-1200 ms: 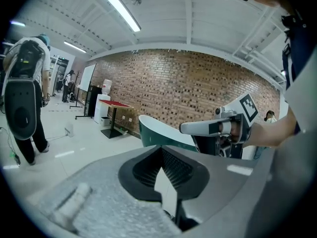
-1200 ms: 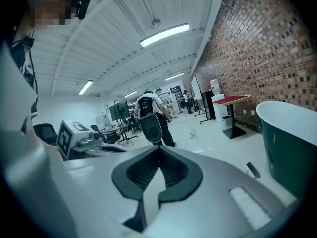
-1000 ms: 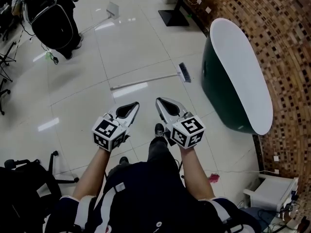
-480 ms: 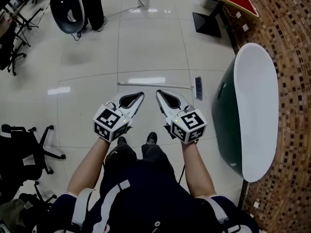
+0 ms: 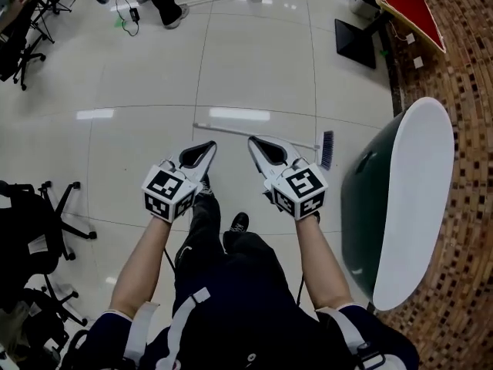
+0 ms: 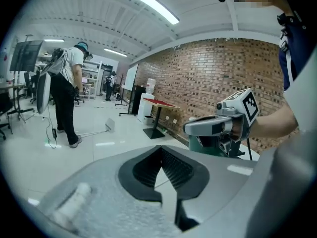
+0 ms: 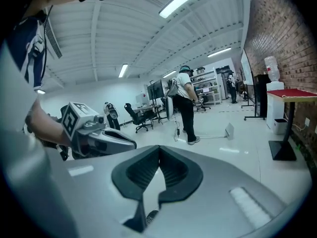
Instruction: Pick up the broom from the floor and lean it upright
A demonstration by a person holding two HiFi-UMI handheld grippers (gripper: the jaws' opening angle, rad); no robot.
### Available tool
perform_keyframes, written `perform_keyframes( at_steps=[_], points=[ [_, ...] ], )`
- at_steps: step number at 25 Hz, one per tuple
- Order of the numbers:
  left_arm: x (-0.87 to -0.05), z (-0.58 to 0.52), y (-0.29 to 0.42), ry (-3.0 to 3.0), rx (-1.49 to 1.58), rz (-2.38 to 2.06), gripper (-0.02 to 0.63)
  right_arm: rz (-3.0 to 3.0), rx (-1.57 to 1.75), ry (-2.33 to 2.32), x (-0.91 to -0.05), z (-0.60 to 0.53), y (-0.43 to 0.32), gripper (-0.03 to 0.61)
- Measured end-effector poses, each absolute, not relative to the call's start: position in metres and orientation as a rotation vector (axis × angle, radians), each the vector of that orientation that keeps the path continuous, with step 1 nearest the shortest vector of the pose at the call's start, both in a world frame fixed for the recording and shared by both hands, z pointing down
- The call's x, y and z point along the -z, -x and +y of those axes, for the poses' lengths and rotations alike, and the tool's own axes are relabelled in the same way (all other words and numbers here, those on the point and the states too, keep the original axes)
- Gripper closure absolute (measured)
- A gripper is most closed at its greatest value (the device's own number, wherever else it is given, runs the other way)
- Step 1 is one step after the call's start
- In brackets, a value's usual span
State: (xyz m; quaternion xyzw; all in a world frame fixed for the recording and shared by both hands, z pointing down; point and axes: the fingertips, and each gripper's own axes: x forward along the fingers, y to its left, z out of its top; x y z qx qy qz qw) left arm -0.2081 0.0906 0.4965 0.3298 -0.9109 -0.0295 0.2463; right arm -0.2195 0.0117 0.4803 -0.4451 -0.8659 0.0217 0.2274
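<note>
Forearms reach forward side by side, left gripper (image 5: 208,146) and right gripper (image 5: 253,141) both clenched, empty. Broom (image 5: 227,130) lies flat on the floor (image 5: 254,60) just ahead, its head near a green tub (image 5: 368,199).

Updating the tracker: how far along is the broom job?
Done: nothing; the broom lies flat on the floor beside the green tub. In hand: nothing; left gripper and right gripper are empty, jaws together. Left: grasp it, lift, lean it upright.
</note>
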Motion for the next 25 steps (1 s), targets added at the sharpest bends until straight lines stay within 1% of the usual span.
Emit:
perform_keyframes(
  at_steps=[3, 4, 5, 6, 12, 16, 20, 25],
  points=[
    [-0.524, 0.116, 0.238, -0.84, 0.101, -2.5, 0.614, -2.331, 0.007, 1.245, -0.511, 0.03, 0.248, 0.571],
    [-0.535, 0.125, 0.249, -0.821, 0.11, -2.506, 0.614, -2.311, 0.025, 1.247, -0.524, 0.038, 0.259, 0.549],
    [-0.547, 0.135, 0.257, -0.801, 0.121, -2.506, 0.614, -2.288, 0.044, 1.253, -0.537, 0.047, 0.268, 0.501],
    [-0.56, 0.145, 0.265, -0.78, 0.132, -2.499, 0.614, -2.264, 0.063, 1.266, -0.552, 0.057, 0.276, 0.494],
    [-0.668, 0.205, 0.31, -0.687, 0.111, -2.445, 0.614, -2.127, 0.272, 1.381, -0.666, 0.116, 0.326, 0.48],
    [-0.743, 0.232, 0.312, -0.612, 0.133, -2.405, 0.614, -2.01, 0.33, 1.461, -0.748, 0.149, 0.328, 0.472],
    [-0.811, 0.244, 0.311, -0.551, 0.167, -2.406, 0.614, -1.93, 0.368, 1.511, -0.829, 0.168, 0.327, 0.439],
    [-0.906, 0.253, 0.317, -0.521, 0.162, -2.394, 0.614, -1.852, 0.418, 1.569, -0.934, 0.186, 0.334, 0.443]
  ],
)
